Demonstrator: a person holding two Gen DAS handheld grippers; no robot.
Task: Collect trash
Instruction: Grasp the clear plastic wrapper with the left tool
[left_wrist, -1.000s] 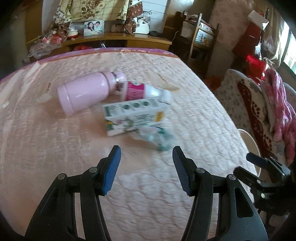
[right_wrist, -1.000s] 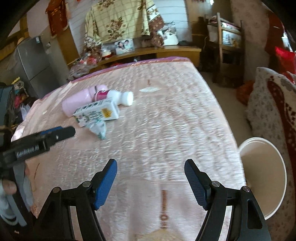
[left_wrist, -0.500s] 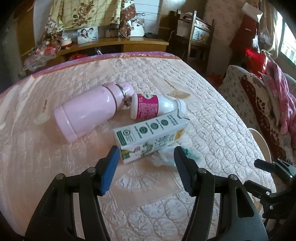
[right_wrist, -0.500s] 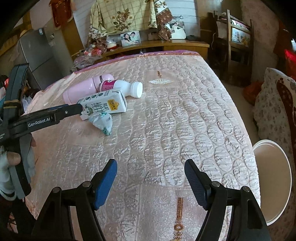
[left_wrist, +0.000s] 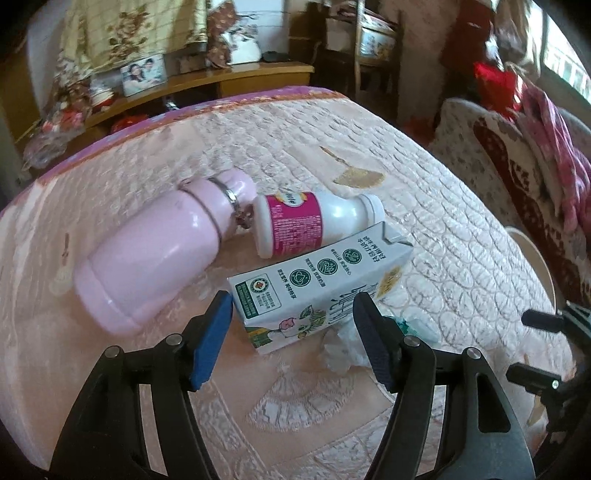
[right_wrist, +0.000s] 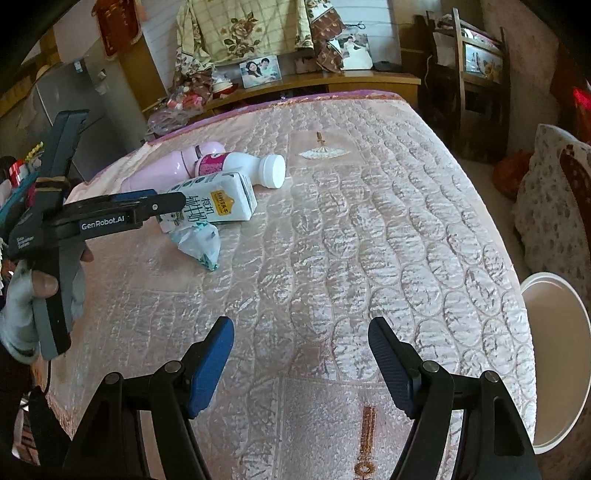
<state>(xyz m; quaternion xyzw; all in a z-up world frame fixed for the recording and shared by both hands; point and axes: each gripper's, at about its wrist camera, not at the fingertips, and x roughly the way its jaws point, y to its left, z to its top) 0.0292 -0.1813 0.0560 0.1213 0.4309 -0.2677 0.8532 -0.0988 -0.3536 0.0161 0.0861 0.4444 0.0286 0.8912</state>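
Straddling milk carton (left_wrist: 317, 284) – L gripper (left_wrist: 291, 332) opening

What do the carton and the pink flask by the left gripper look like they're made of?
Carton: printed, coated paperboard by the look of it, with sharp folded edges and a gabled end. Pink flask: hard and glossy, with a long highlight and a metal ring at the neck; painted metal or plastic, I cannot tell which.

A lived-in home bedroom: a bed with a pink quilted bedspread (right_wrist: 369, 221), a wooden headboard shelf (right_wrist: 332, 79) holding a framed couple's photo (right_wrist: 260, 71), floral cloth (right_wrist: 243, 29) hanging behind, and a fridge (right_wrist: 55, 99) alongside.
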